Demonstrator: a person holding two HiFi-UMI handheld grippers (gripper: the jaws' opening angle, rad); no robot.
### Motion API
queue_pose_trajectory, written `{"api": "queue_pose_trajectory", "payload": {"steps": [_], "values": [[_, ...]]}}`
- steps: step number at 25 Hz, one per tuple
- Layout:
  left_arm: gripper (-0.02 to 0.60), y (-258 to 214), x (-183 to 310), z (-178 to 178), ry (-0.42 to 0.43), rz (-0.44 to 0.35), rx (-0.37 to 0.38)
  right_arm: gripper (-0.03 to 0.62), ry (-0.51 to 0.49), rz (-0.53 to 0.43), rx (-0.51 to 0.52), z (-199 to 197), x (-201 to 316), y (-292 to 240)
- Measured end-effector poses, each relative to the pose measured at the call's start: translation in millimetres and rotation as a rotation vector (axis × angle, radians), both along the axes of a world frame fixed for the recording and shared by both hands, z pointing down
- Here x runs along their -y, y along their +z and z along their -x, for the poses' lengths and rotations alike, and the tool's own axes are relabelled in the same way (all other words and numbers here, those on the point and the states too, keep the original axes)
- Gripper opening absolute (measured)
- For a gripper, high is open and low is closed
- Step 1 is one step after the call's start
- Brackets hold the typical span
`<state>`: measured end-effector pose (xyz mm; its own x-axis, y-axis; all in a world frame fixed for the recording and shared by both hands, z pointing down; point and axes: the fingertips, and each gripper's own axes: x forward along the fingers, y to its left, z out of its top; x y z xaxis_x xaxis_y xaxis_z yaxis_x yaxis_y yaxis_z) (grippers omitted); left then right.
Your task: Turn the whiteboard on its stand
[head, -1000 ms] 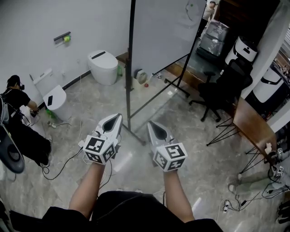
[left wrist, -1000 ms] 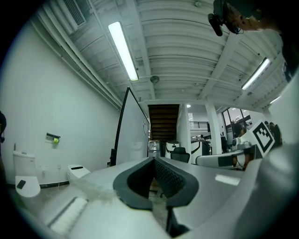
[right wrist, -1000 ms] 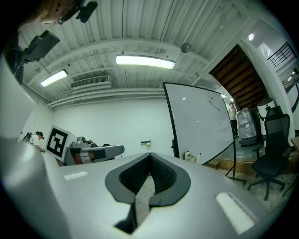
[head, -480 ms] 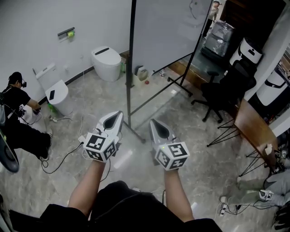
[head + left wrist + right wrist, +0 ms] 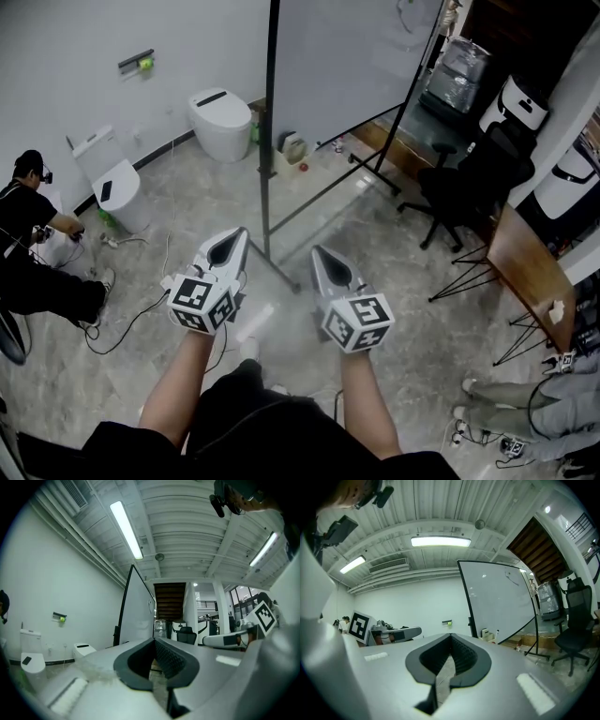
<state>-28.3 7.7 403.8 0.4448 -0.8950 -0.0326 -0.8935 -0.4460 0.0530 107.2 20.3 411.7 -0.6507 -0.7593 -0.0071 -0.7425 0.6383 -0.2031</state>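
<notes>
The whiteboard (image 5: 347, 66) stands upright on its black stand (image 5: 269, 187) ahead of me, its near post reaching the floor just beyond my hands. The board is seen nearly edge-on in the left gripper view (image 5: 138, 616) and as a wide white panel in the right gripper view (image 5: 497, 602). My left gripper (image 5: 244, 233) and right gripper (image 5: 314, 250) are held side by side, short of the post and not touching it. Both are shut with nothing between the jaws, as the left gripper (image 5: 153, 640) and right gripper (image 5: 450, 635) show close up.
Two white toilets (image 5: 220, 122) (image 5: 112, 183) stand by the left wall. A person in black (image 5: 28, 253) crouches at far left, with cables on the floor. A black office chair (image 5: 469, 178) and a wooden table (image 5: 525, 272) are at right; someone's legs (image 5: 525, 403) lie at lower right.
Both grippers stay shut and side by side. The view has crept slightly toward the stand. The legs at lower right have shifted left and down.
</notes>
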Motion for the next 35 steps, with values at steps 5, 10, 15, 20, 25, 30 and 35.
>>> {"api": "queue_pose_trajectory", "payload": {"steps": [5,10,15,20,25,30,35], "values": [[0.0,3.5,19.2,7.5,-0.004,0.003,-0.004,0.005,-0.006,-0.001,0.0,5.7,17.1,2.3],[0.0,6.8,50.9,12.7,0.019,0.004,-0.015,0.005,0.007,0.0,-0.01,11.8,42.9,6.1],[0.0,6.0,91.0,15.8,0.057,0.0,-0.022,0.005,0.028,0.002,-0.017,18.3,78.4,6.8],[0.0,10.1,133.8,23.7,0.087,0.024,-0.029,0.005,0.048,0.017,-0.014,29.5,115.9,6.4],[0.001,11.1,181.3,30.3,0.121,0.048,-0.029,0.005,0.076,0.018,-0.03,39.2,160.3,1.7],[0.001,9.9,226.1,47.2,0.142,0.053,-0.03,0.005,0.094,0.019,-0.034,57.9,202.6,-3.2],[0.002,7.3,269.6,64.9,0.175,0.042,-0.018,0.005,0.124,0.013,-0.032,77.0,244.0,-6.3]]}}
